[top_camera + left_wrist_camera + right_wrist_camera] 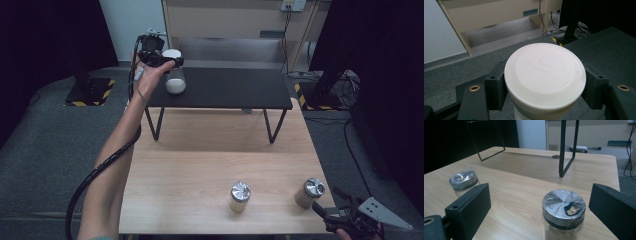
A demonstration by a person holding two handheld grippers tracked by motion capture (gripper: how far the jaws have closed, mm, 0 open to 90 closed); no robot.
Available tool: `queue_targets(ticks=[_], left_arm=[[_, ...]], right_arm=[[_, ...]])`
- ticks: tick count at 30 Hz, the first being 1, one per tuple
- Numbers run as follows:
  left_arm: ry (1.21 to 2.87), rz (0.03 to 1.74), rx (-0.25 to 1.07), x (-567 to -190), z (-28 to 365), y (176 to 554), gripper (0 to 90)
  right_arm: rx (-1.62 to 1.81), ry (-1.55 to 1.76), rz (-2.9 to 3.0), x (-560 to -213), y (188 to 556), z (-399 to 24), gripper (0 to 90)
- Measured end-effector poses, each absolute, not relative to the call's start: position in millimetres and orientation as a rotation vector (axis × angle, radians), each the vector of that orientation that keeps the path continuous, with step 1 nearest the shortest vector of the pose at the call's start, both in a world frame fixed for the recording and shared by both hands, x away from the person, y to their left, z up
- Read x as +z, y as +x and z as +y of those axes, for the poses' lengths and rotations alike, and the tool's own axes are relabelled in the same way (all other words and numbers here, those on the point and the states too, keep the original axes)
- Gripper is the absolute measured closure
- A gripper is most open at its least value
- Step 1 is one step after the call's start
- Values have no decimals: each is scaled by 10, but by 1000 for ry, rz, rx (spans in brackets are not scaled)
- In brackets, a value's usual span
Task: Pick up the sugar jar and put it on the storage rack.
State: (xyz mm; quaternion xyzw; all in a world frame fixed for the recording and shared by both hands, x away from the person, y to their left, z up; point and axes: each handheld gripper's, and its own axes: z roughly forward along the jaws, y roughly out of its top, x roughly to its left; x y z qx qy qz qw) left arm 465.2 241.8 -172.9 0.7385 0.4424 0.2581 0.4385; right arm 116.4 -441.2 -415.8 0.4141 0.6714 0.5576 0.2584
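A clear jar (176, 82) with white contents and a white lid (545, 77) stands on the black shelf (225, 87) at its left end. My left gripper (169, 61) is shut on it just under the lid, one pad pressing on each side. Two jars with silver lids stand on the wooden table near its front edge: one at the middle (240, 196), one at the right (310, 192). My right gripper (322, 211) is open at the front right corner. In the right gripper view the right jar (563, 207) stands in the gap between the jaws, untouched.
The black shelf stands on thin metal legs (272, 127) across the back of the wooden table (210, 160). Grey carpet lies beyond, with a beige cabinet (225, 20) and cables (345, 85) at the back. The other silver-lidded jar (464, 181) sits to the left.
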Motion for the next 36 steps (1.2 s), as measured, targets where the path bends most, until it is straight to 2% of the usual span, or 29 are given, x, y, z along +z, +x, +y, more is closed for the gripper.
queue_targets(ticks=[13,15,17,22,36], left_arm=[[1832,1069,678,-1774,2407,4628,311],[1820,1060,686,-1779,2407,4622,185],[1798,1044,674,-1781,2430,4618,111],[1774,1048,696,-1755,2402,4581,51],[1750,1016,719,-1602,2512,4408,43]], right_arm=[[1513,1122,1819,-4159,1161,-4414,45],[1512,1124,1819,-4158,1162,-4413,45],[1512,1124,1820,-4158,1163,-4411,45],[1513,1121,1821,-4157,1163,-4409,45],[1515,1115,1822,-4156,1164,-4409,45]])
